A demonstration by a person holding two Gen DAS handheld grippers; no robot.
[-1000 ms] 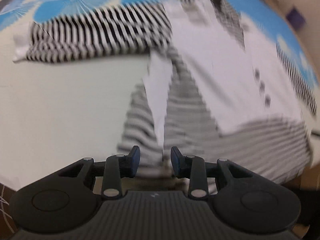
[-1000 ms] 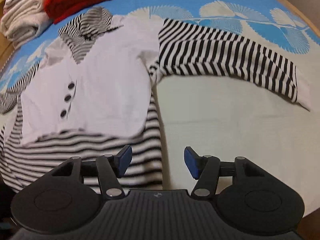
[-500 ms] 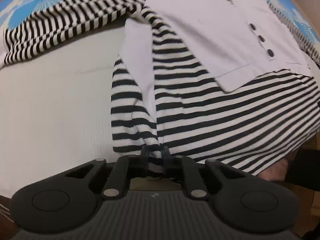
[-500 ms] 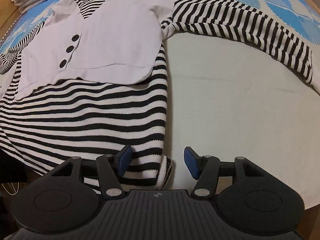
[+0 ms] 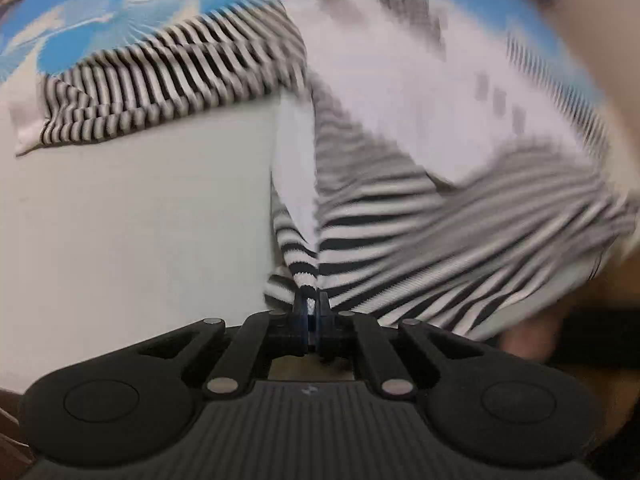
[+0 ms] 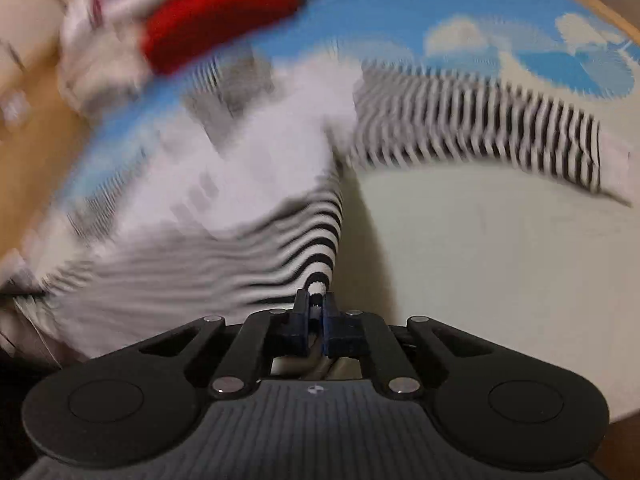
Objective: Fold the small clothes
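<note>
While both claws clamp striped top [image 5: 400, 240] hem | right view alone: red garment [image 6: 216, 12]

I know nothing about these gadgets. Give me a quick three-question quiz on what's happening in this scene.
1. True or false: the left tool is shut on the striped garment.
2. Where does the right tool pinch the garment? A) a sleeve B) the hem C) the collar
3. What colour is the item lying beyond the garment?

Key: 1 true; 2 B; 3 red.
</note>
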